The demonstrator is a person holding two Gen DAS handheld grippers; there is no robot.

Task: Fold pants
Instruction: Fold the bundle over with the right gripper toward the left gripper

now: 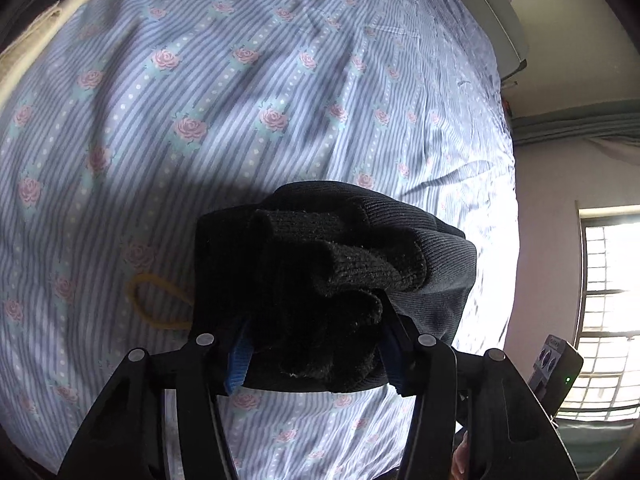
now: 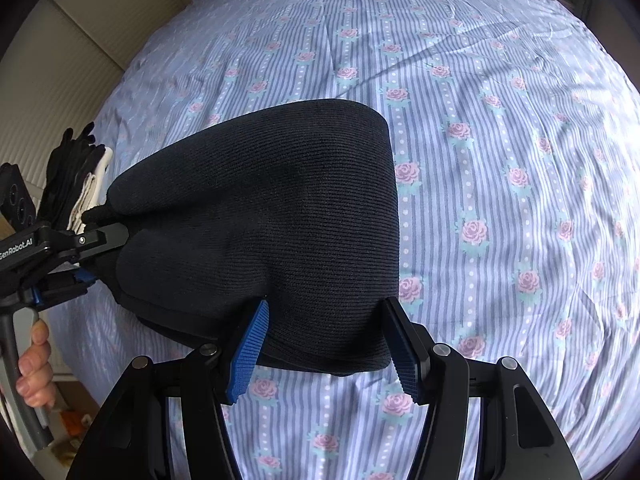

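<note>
The black knit pants (image 1: 360, 264) are bunched into a thick folded bundle above the striped rose-print bed sheet (image 1: 240, 100). My left gripper (image 1: 316, 356) has its blue pads on either side of the bundle's thick ribbed folds and holds them. In the right wrist view the pants (image 2: 280, 220) spread as a wide dark fold. My right gripper (image 2: 326, 352) has its jaws wide on the near edge of the fold, pressing both sides. The left gripper (image 2: 92, 248) shows there at the left, clamped on the far end.
A yellow elastic band (image 1: 156, 300) lies on the sheet left of the bundle. A stack of dark and white clothes (image 2: 76, 176) sits at the bed's left edge. A window (image 1: 608, 312) and wall are at the right. The sheet (image 2: 480, 160) stretches far and right.
</note>
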